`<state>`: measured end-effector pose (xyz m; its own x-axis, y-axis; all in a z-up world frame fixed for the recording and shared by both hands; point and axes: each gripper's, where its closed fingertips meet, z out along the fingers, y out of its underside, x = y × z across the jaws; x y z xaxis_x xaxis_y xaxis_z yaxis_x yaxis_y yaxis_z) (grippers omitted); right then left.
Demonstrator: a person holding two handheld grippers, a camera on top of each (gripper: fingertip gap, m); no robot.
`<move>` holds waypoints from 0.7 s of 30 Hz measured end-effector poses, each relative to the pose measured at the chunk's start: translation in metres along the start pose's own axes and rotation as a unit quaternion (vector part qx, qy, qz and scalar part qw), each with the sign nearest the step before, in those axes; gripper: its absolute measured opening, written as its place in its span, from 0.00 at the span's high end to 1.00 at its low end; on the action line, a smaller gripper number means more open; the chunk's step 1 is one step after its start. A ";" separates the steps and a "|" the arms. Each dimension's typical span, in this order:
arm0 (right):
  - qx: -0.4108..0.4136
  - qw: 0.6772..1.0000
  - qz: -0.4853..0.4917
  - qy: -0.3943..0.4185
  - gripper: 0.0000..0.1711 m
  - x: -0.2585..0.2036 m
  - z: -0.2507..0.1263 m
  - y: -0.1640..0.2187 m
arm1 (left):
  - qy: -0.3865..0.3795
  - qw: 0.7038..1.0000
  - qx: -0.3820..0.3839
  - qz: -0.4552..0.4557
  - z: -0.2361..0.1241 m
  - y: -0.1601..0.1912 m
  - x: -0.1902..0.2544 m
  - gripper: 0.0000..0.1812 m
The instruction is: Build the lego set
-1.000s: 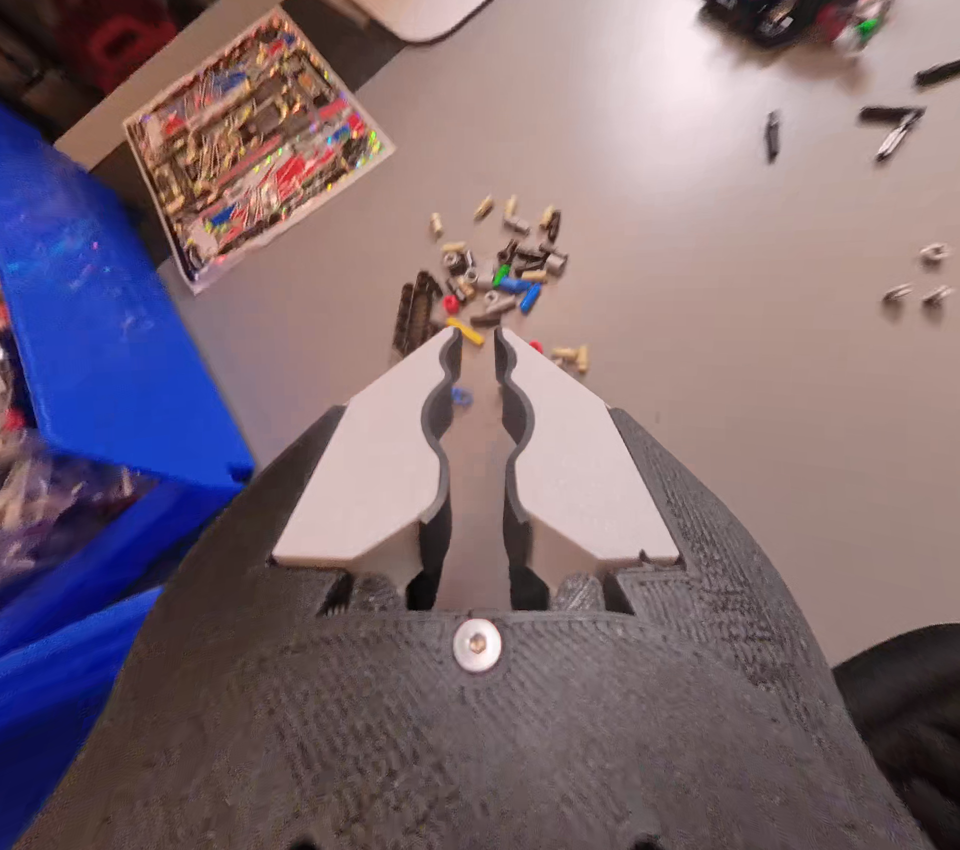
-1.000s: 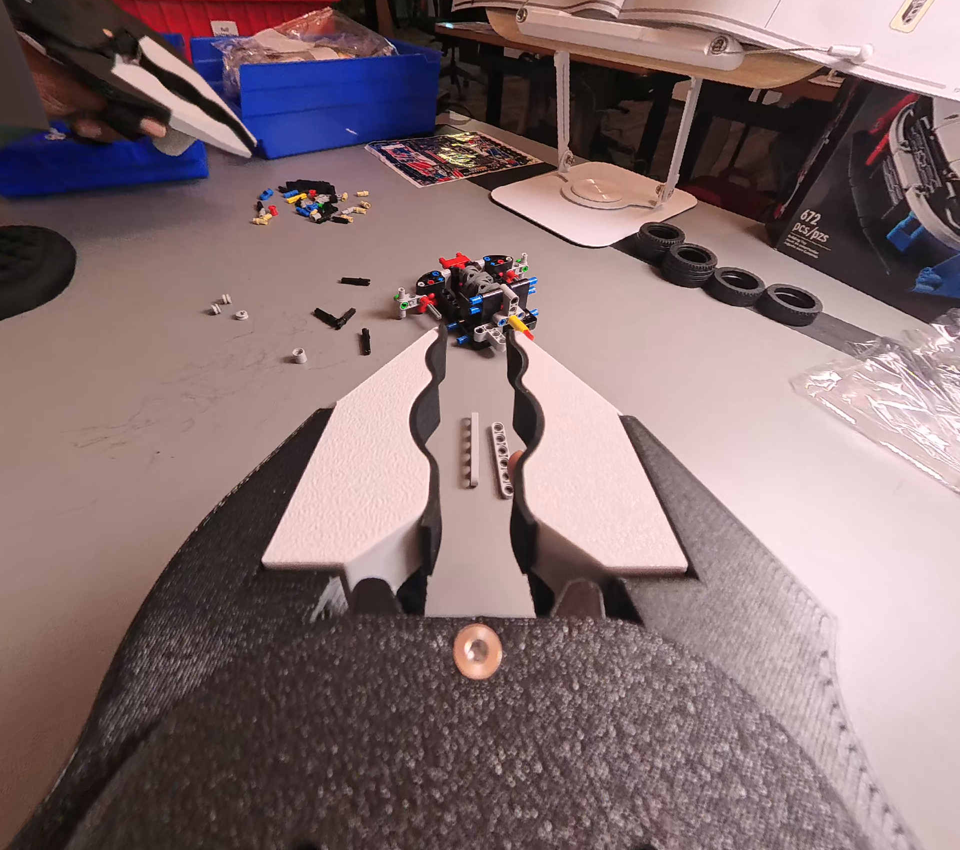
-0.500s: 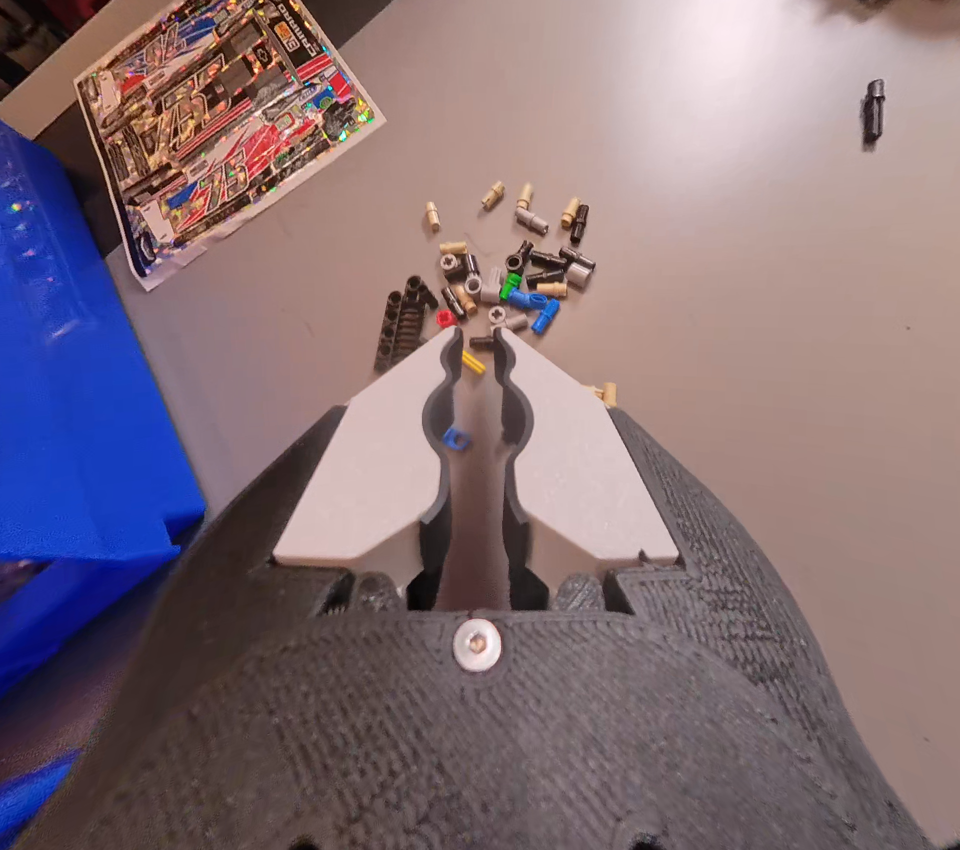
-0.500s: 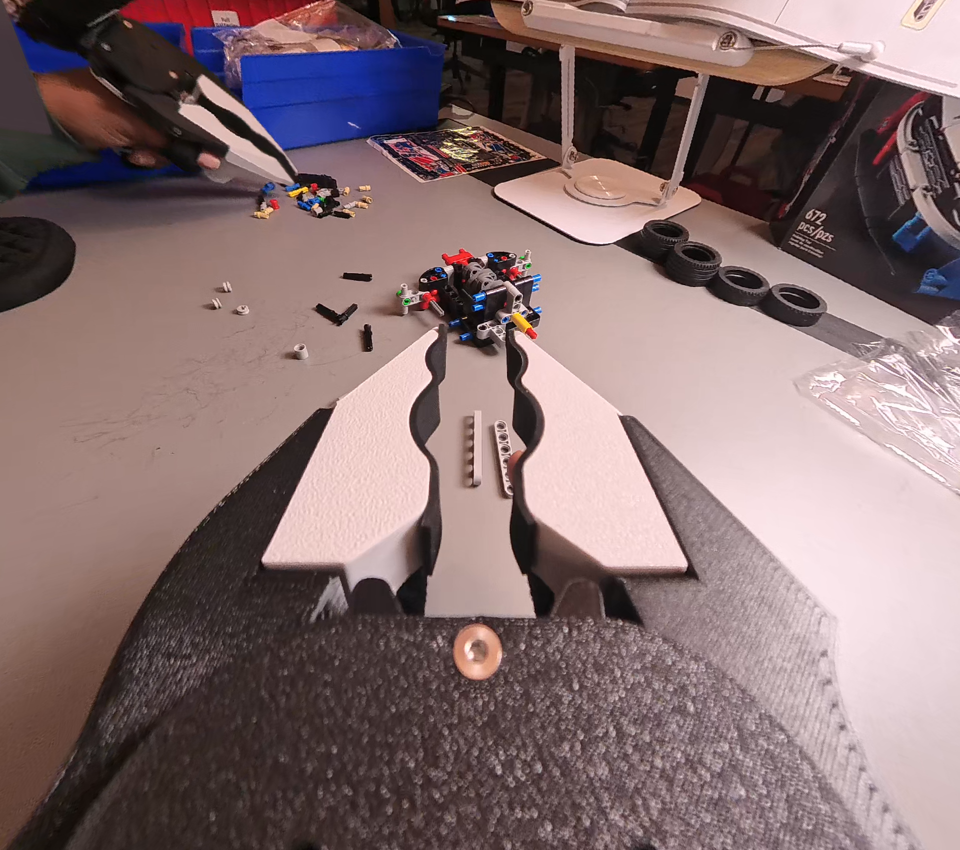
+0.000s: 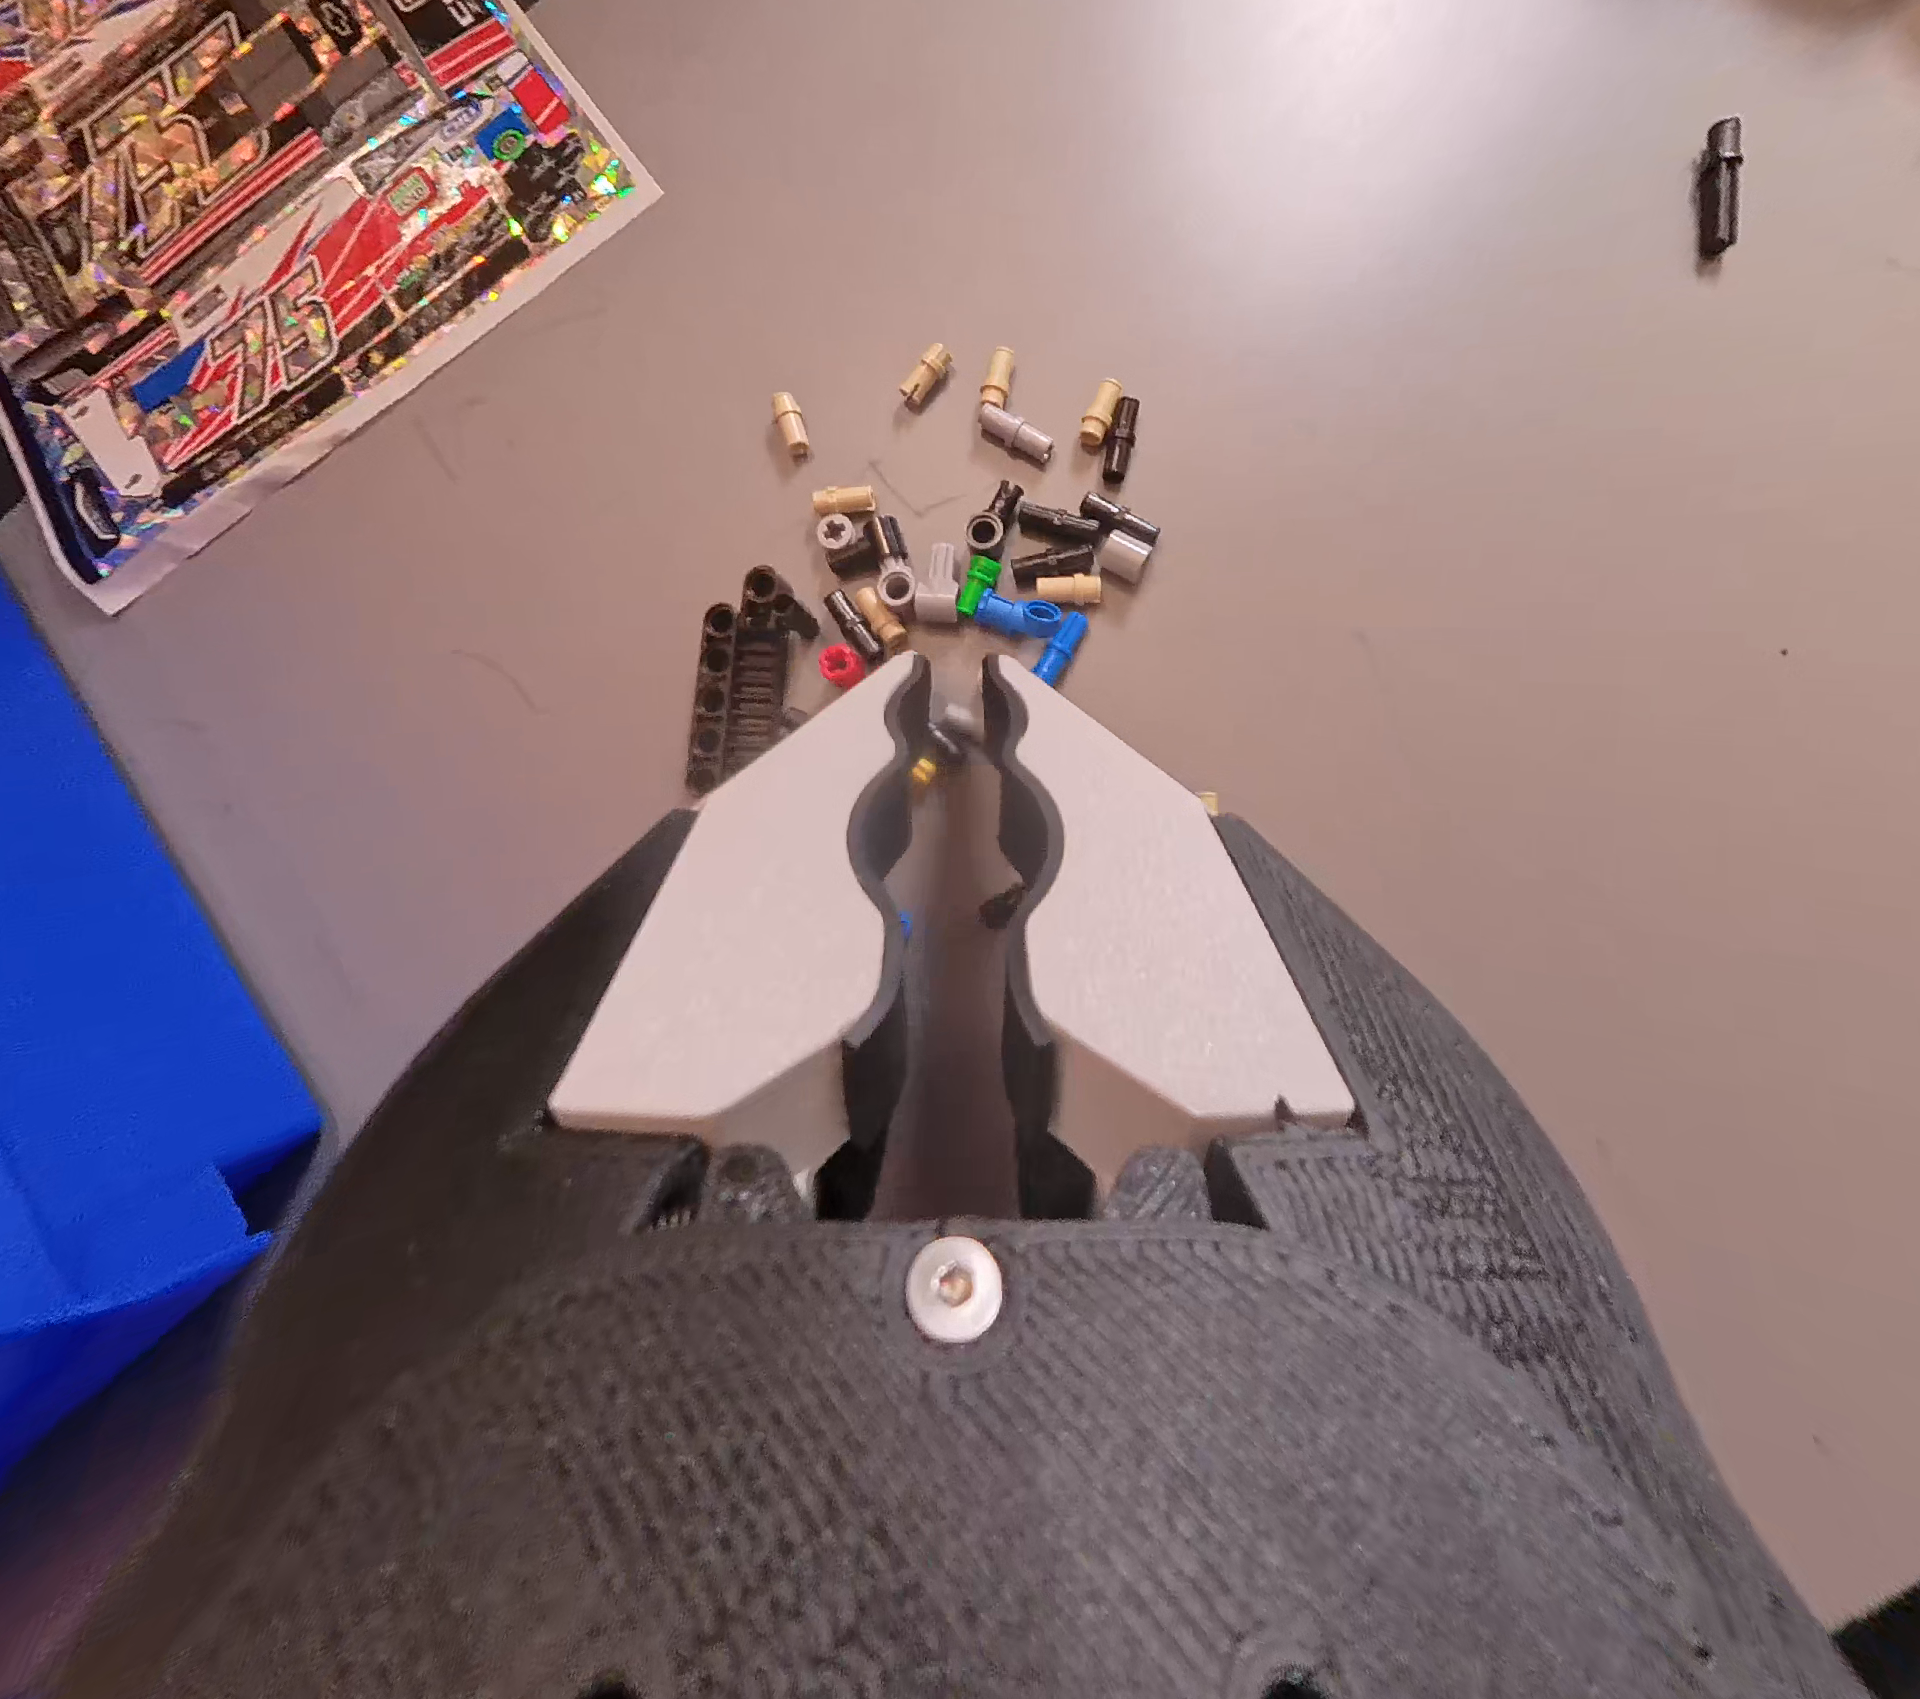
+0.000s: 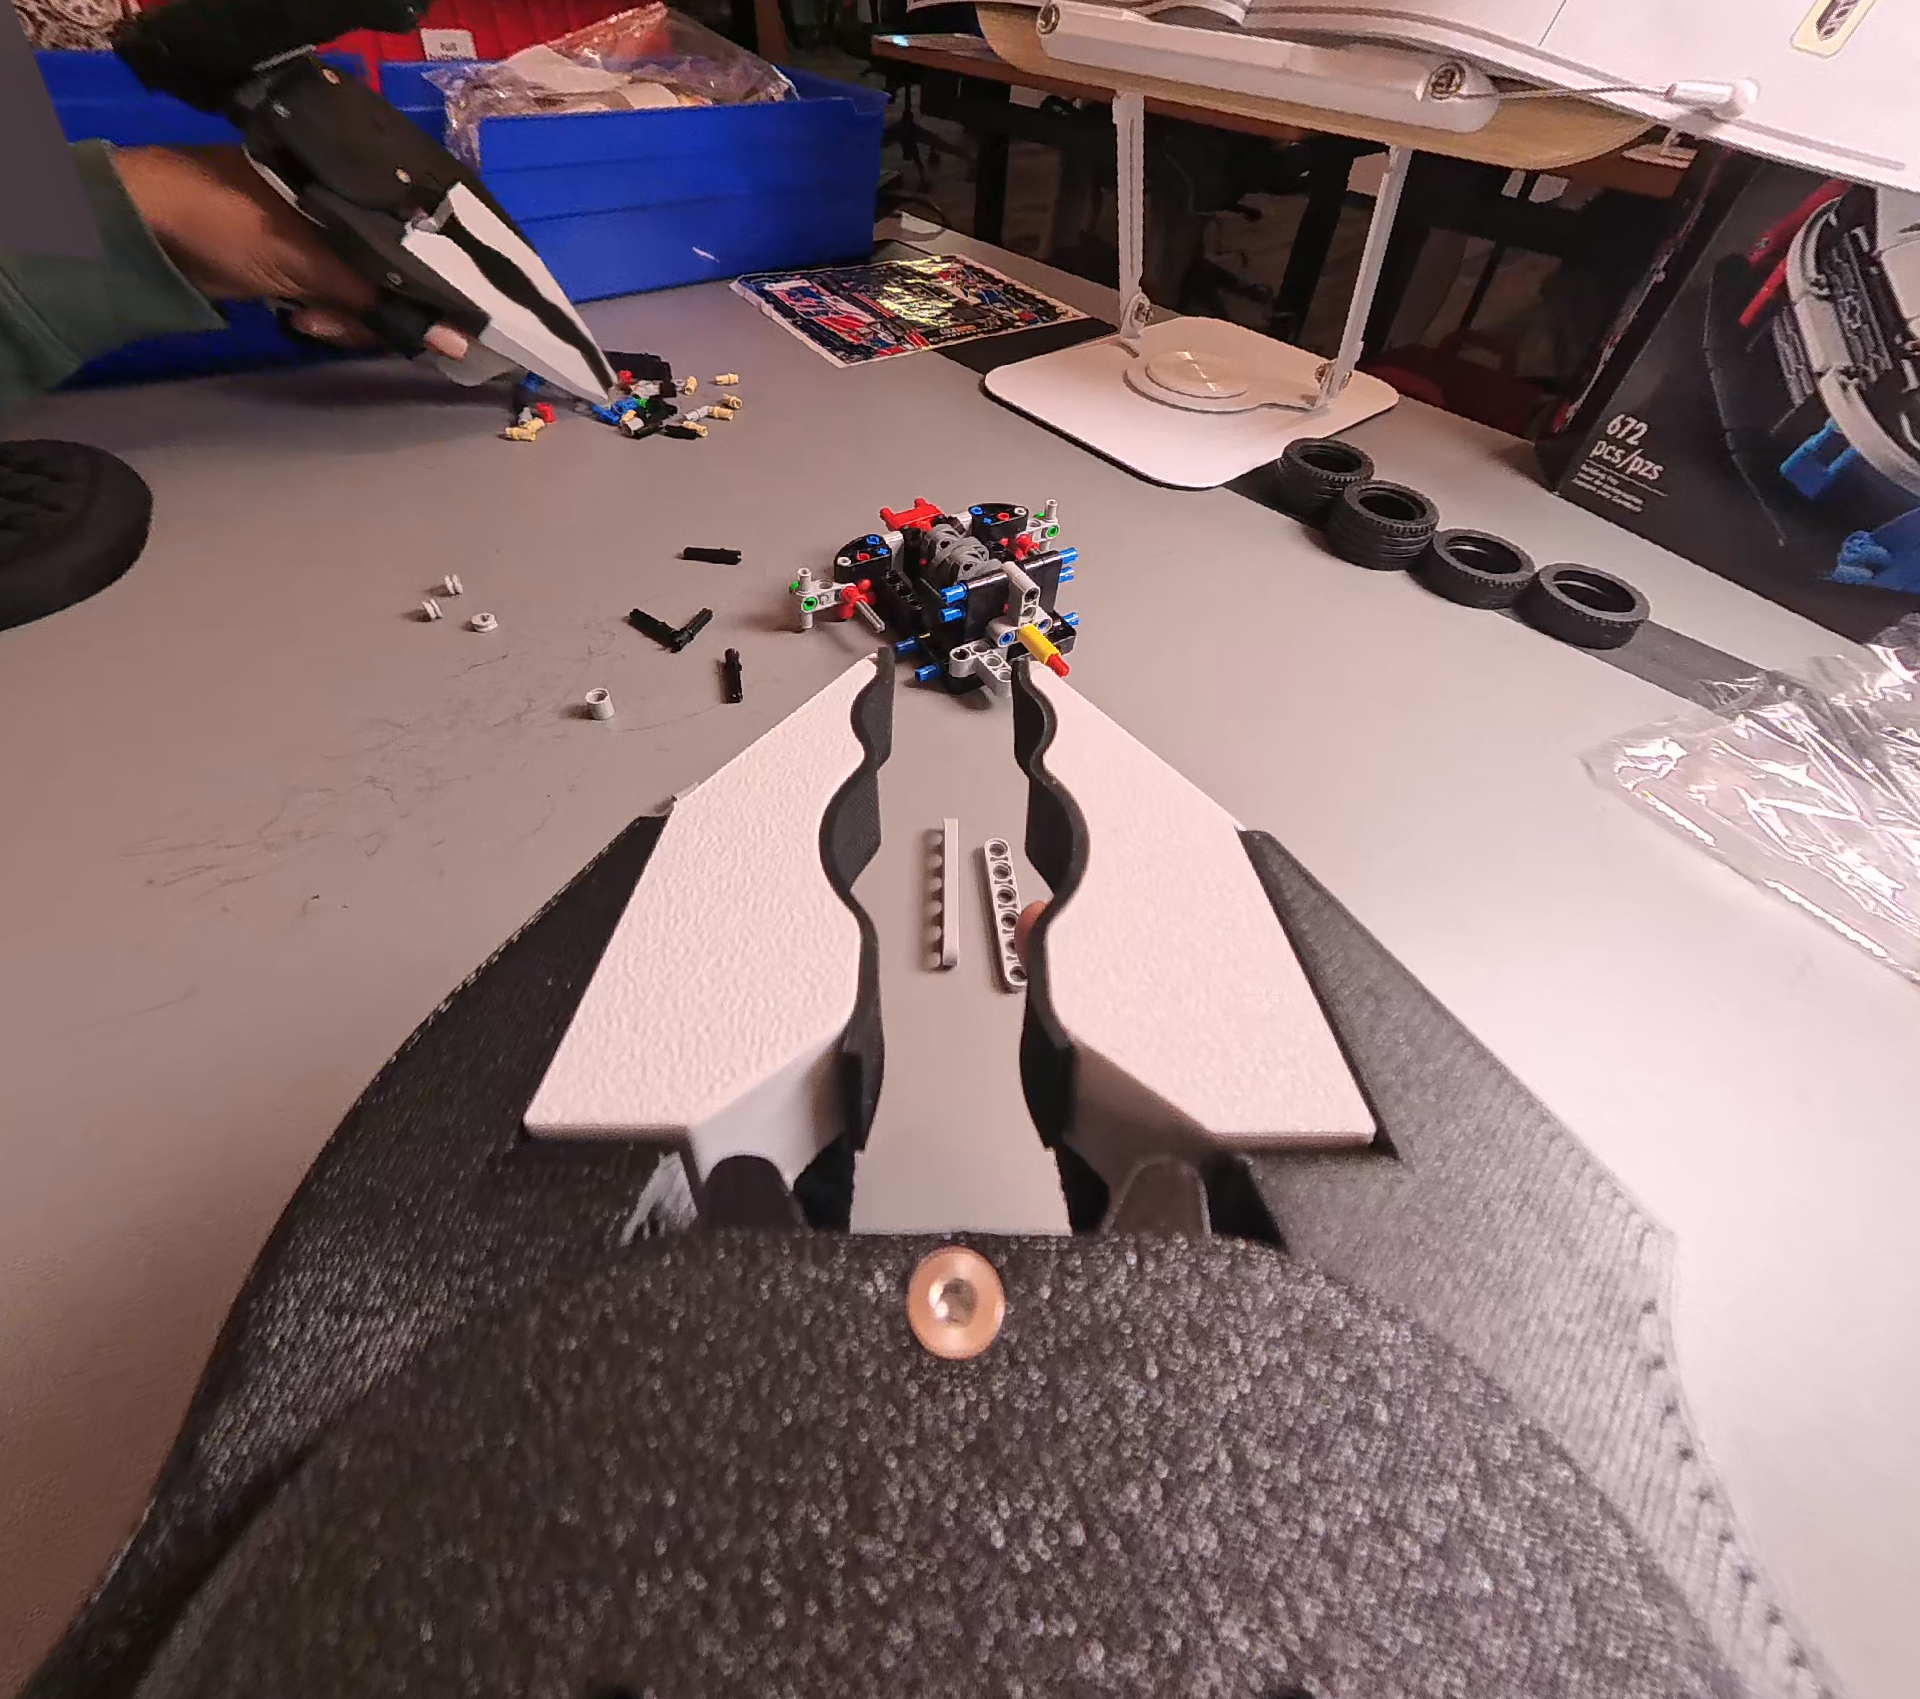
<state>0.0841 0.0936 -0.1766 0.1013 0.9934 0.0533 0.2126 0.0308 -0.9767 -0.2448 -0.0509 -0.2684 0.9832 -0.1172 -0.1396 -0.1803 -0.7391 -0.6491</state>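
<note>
Left gripper (image 5: pixel 951 670) jaws apparently straddle pins (image 5: pixel 982 548).

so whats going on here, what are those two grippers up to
A person is building a lego set on a grey table with two handheld grippers. The left gripper is down in the scattered pile of small coloured lego pins, jaws narrowly apart around a small grey piece. The right gripper waits open just short of the partly built black lego assembly, above two loose light grey lego beams.
</note>
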 end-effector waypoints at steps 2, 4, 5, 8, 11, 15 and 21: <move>-0.002 1.000 -0.001 0.000 0.88 0.000 0.000 0.001 | 0.006 1.000 -0.004 0.003 -0.001 0.001 0.001 0.94; -0.002 1.000 -0.003 0.000 0.88 -0.001 0.000 0.001 | 0.011 1.000 -0.007 0.009 -0.003 0.001 0.003 0.94; -0.001 1.000 -0.003 0.000 0.88 0.000 0.000 0.000 | 0.013 1.000 -0.006 0.011 -0.003 0.000 0.004 0.94; 0.000 1.000 -0.001 0.001 0.88 0.000 0.000 0.000 | 0.019 1.000 -0.008 0.019 -0.005 0.000 0.006 0.94; -0.002 1.000 -0.002 0.001 0.88 0.000 0.000 0.000 | 0.027 0.999 -0.015 0.028 -0.004 0.003 0.010 0.94; -0.001 1.000 -0.002 0.001 0.88 0.000 0.000 0.000 | 0.031 0.999 -0.014 0.034 -0.002 0.004 0.012 0.94; -0.002 1.000 -0.003 0.002 0.88 0.001 -0.001 0.001 | 0.025 0.999 -0.016 0.042 -0.004 0.003 0.010 0.97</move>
<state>0.0854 0.0945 -0.1770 0.1047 0.9927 0.0597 0.2175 0.0358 -0.9754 -0.2358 -0.0570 -0.2691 0.9650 -0.2115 -0.1549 -0.2618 -0.7464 -0.6119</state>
